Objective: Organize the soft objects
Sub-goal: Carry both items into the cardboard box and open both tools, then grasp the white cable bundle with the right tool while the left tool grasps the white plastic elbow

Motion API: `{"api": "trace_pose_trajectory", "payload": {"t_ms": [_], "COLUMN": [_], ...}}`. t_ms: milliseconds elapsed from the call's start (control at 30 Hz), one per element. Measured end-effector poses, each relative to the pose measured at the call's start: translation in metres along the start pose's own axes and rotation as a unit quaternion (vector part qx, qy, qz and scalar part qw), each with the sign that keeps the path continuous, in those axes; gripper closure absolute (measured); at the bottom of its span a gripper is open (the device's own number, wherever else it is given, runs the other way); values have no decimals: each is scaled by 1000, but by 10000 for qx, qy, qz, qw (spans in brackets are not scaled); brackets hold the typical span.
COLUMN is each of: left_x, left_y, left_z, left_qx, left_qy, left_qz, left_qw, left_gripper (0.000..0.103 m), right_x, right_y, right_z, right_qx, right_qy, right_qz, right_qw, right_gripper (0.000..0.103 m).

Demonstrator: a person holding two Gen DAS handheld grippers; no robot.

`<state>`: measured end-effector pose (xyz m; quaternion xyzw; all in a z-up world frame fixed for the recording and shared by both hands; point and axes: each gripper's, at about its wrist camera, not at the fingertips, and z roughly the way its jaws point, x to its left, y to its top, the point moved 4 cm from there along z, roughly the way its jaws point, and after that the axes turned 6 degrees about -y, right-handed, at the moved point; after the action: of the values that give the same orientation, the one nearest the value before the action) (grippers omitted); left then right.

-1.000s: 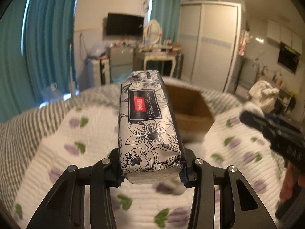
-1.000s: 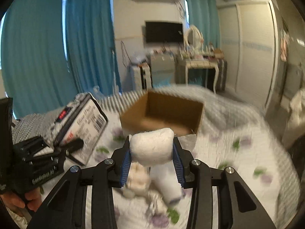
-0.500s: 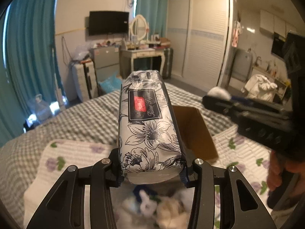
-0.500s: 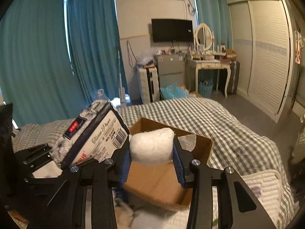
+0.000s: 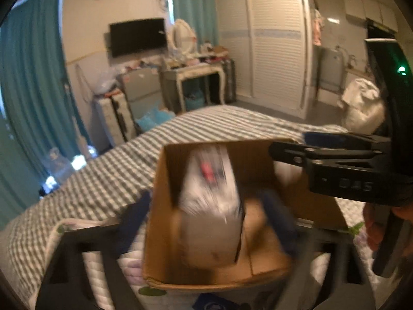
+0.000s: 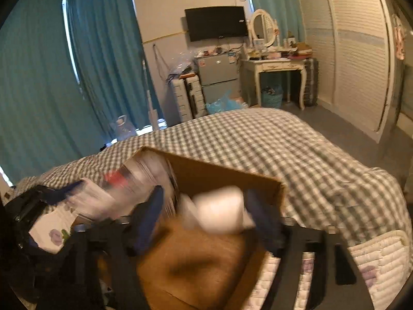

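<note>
An open cardboard box (image 5: 160,206) sits on the bed and also shows in the right wrist view (image 6: 222,175). The floral tissue pack (image 5: 209,191) is blurred inside the box, between the spread fingers of my left gripper (image 5: 206,211). In the right wrist view the pack (image 6: 134,178) lies at the box's left wall. My right gripper (image 6: 206,214) is over the box, its fingers wide apart, with the white soft roll (image 6: 219,211) loose between them. The right gripper also shows from the side in the left wrist view (image 5: 335,160).
The bed has a grey checked cover (image 6: 258,139) and a white floral quilt (image 6: 374,258). Other soft items lie just in front of the box (image 5: 214,302). Beyond the bed stand a dresser (image 6: 276,67), a wardrobe (image 6: 356,51) and teal curtains (image 6: 38,90).
Both grippers have moved down over the box and opened. The tissue pack and the white roll have left the fingers and are dropping into the box.
</note>
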<state>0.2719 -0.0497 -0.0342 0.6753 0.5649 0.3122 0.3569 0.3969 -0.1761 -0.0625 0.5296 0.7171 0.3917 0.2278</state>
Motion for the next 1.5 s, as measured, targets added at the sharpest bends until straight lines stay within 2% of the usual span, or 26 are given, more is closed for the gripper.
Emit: {"api": "trace_pose_trajectory", "payload": {"t_ms": [167, 333, 467, 600, 733, 833, 933, 1000, 1133, 1267, 1367, 1433, 1500], "left_x": [7, 4, 2, -1, 2, 6, 12, 15, 24, 19, 10, 8, 7], "left_y": [3, 22, 34, 27, 1, -31, -65, -86, -122, -158, -178, -186, -188], "left_z": [-28, -90, -152, -208, -228, -225, -214, -200, -165, -133, -119, -111, -110], "left_qx": [-58, -339, -678, -959, -844, -685, -733, -574, -238, 274, 545, 718, 763], "left_qy": [-10, 0, -54, 49, 77, 239, 360, 259, 295, 123, 116, 40, -9], "left_qz": [-235, -212, -222, -73, -36, -96, -421, -589, -886, -813, -652, -636, -602], "left_qw": [9997, 9992, 9974, 9954, 9964, 9973, 9958, 9963, 9953, 9962, 9963, 9954, 9953], "left_gripper": [7, 7, 7, 7, 4, 4, 4, 4, 4, 4, 4, 4, 4], "right_x": [-1, 14, 30, 52, 72, 81, 93, 96, 90, 71, 63, 65, 67], "right_y": [12, 26, 28, 12, -24, -67, -118, -147, -193, -230, -241, -246, -252], "right_z": [-45, -126, -198, -257, -283, -279, -257, -228, -178, -137, -120, -112, -104], "right_qx": [-256, -589, -767, -842, -778, -562, -268, 81, 730, 1490, 1764, 1884, 2026], "right_qy": [-115, -404, -693, -968, -958, -797, -724, -747, -842, -696, -622, -533, -471], "right_qz": [48, -289, -540, -786, -856, -614, -526, -500, -275, 372, 654, 691, 689], "right_qw": [9996, 9970, 9932, 9886, 9886, 9933, 9956, 9959, 9934, 9857, 9802, 9782, 9757], "right_gripper": [25, 23, 16, 6, 2, 2, 2, 2, 3, 17, 23, 34, 51]}}
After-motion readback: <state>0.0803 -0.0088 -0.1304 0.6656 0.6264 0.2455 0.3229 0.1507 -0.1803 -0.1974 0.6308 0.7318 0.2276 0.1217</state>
